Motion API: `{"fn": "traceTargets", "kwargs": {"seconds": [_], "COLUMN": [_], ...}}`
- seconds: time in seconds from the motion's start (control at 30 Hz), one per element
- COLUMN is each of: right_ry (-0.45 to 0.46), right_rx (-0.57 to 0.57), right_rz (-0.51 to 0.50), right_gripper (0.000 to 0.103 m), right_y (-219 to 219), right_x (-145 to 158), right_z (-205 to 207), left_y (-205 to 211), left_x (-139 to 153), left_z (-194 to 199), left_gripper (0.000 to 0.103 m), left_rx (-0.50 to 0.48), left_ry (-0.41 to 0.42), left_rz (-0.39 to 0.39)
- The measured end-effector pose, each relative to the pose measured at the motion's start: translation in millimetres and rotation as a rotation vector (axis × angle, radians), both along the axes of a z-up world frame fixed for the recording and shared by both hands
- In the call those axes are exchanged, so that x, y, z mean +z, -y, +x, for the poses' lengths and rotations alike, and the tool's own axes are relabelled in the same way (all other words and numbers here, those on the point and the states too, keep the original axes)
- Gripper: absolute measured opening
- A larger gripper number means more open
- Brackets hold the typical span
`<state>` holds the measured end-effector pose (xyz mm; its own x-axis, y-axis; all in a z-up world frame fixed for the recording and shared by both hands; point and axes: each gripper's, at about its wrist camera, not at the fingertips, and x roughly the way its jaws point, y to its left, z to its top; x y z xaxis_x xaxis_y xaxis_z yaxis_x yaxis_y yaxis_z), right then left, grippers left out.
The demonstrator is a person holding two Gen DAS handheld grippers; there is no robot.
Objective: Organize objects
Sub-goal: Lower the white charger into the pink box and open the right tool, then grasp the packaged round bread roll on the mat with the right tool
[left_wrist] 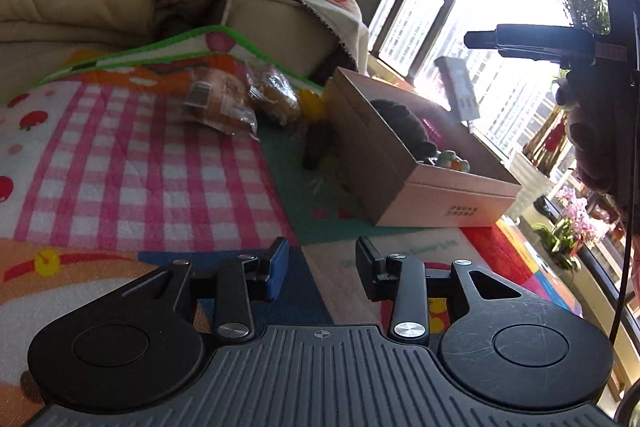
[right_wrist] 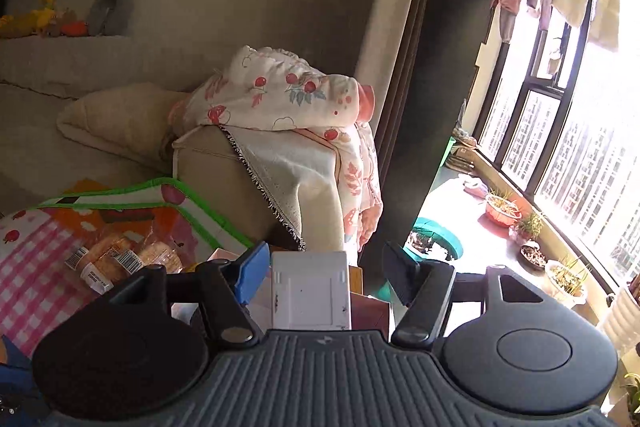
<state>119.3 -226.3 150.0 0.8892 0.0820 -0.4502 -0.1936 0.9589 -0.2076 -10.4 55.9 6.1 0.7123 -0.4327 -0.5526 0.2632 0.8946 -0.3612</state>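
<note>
A cardboard box [left_wrist: 420,183] sits on the colourful play mat [left_wrist: 140,155], holding a dark round item [left_wrist: 400,123] and small toys [left_wrist: 452,161]. Wrapped bread packs [left_wrist: 224,103] and a yellow item [left_wrist: 312,103] lie beside the box. My left gripper [left_wrist: 322,269] is open and empty, low over the mat in front of the box. My right gripper [right_wrist: 326,273] is open over the box, seen in the left wrist view [left_wrist: 532,47] too. A white flat box [right_wrist: 310,291] stands between its fingers, apart from both pads; it also shows falling in the left wrist view [left_wrist: 460,89].
A beige sofa [right_wrist: 100,131] with a strawberry-print blanket [right_wrist: 288,99] stands behind the mat. A window sill with plant pots [right_wrist: 504,207] runs along the right. A dark toy [left_wrist: 316,147] lies by the box wall.
</note>
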Motion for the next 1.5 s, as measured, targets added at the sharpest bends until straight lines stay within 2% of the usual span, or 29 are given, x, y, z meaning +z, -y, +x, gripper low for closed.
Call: {"fn": "traceTargets", "kwargs": {"seconds": [0.07,0.13,0.23,0.47,0.6,0.8,0.93,1.03,1.17,1.37,1.5], "right_ry": [-0.024,-0.032,-0.058,-0.043,-0.054,-0.116,-0.148,-0.149,-0.152,-0.154,-0.086], "right_rx": [-0.008,-0.025,-0.056,-0.084,-0.092,-0.104,-0.119,-0.119,-0.118,-0.118,-0.078], "right_rz": [0.036,0.06,0.063,0.059,0.116,0.203,0.235,0.263,0.264,0.233,0.179], "right_gripper": [0.073,0.083,0.083,0.088,0.097,0.098,0.099,0.103,0.103,0.103,0.103], "right_y": [2.2,6.0,14.5,26.2,29.9,29.7,32.3,35.9,35.8,30.2,12.6], "right_x": [-6.1,-14.5,-30.5,-60.4,-83.7,-120.6,-129.6,-129.8,-129.8,-127.5,-101.9], "right_z": [2.7,-2.9,-18.5,-72.2,-98.0,-113.7,-109.6,-109.0,-109.2,-106.3,-103.1], "left_y": [-7.2,-11.2,-8.1,24.8,47.1,74.9,84.0,83.1,78.8,44.9,-0.8], "left_x": [-2.8,-7.1,-10.8,3.7,3.9,-2.5,-6.8,-10.2,-14.3,-12.4,-11.5], "left_z": [0.1,3.6,13.6,53.2,84.0,126.7,143.8,150.7,140.1,82.4,41.7], "left_gripper": [0.041,0.041,0.041,0.041,0.041,0.041,0.029,0.026,0.022,0.021,0.021], "left_rx": [0.009,0.016,0.007,-0.064,-0.104,-0.116,-0.103,-0.09,-0.1,-0.071,-0.024], "left_ry": [0.001,-0.001,0.001,0.11,0.123,0.11,0.104,0.086,0.084,0.064,0.04], "left_rz": [0.0,0.012,0.038,0.158,0.224,0.297,0.338,0.325,0.326,0.297,0.213]}}
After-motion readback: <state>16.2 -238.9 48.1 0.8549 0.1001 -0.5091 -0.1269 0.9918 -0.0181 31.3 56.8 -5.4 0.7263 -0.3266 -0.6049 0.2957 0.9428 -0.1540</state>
